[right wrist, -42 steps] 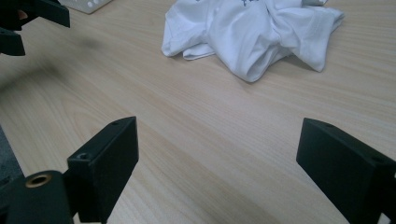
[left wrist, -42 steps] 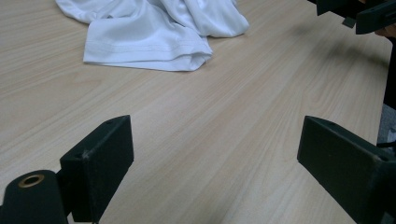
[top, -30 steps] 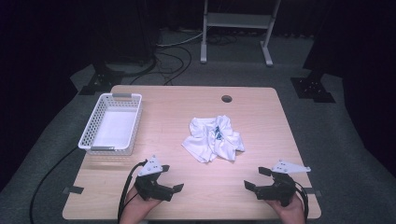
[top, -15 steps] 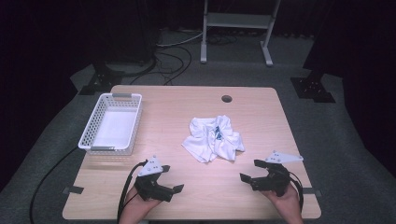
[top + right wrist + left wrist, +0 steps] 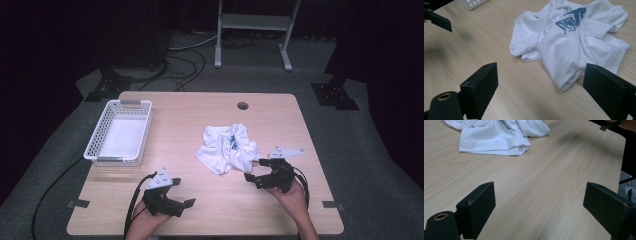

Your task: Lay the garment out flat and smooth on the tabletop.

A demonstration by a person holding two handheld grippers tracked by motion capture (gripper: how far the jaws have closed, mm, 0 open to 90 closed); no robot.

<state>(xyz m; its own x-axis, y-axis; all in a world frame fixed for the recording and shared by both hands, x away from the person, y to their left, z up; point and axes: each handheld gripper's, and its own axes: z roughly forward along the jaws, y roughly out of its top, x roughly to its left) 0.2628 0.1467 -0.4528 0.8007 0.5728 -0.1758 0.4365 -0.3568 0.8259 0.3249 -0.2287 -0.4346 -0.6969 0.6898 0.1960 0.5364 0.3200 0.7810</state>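
A crumpled white T-shirt [image 5: 227, 147] with a blue print lies at the middle of the wooden table [image 5: 190, 115]. In the right gripper view the T-shirt [image 5: 571, 42] spreads just ahead of the jaws. My right gripper [image 5: 254, 170] is open, close to the shirt's right edge, with nothing between its jaws [image 5: 541, 92]. My left gripper [image 5: 186, 206] is open near the front edge, well short of the shirt. Its own view has the shirt's hem [image 5: 496, 140] at the far top left and my left gripper [image 5: 539, 215] over bare wood.
A white mesh basket [image 5: 121, 131] stands at the table's left side. A round cable hole [image 5: 243, 106] sits near the far edge. Tape marks lie at the front corners [image 5: 78, 204]. A metal stand [image 5: 252, 30] and cables are on the floor behind.
My right gripper has moved forward and left, up to the shirt's right edge. The left gripper has hardly moved.
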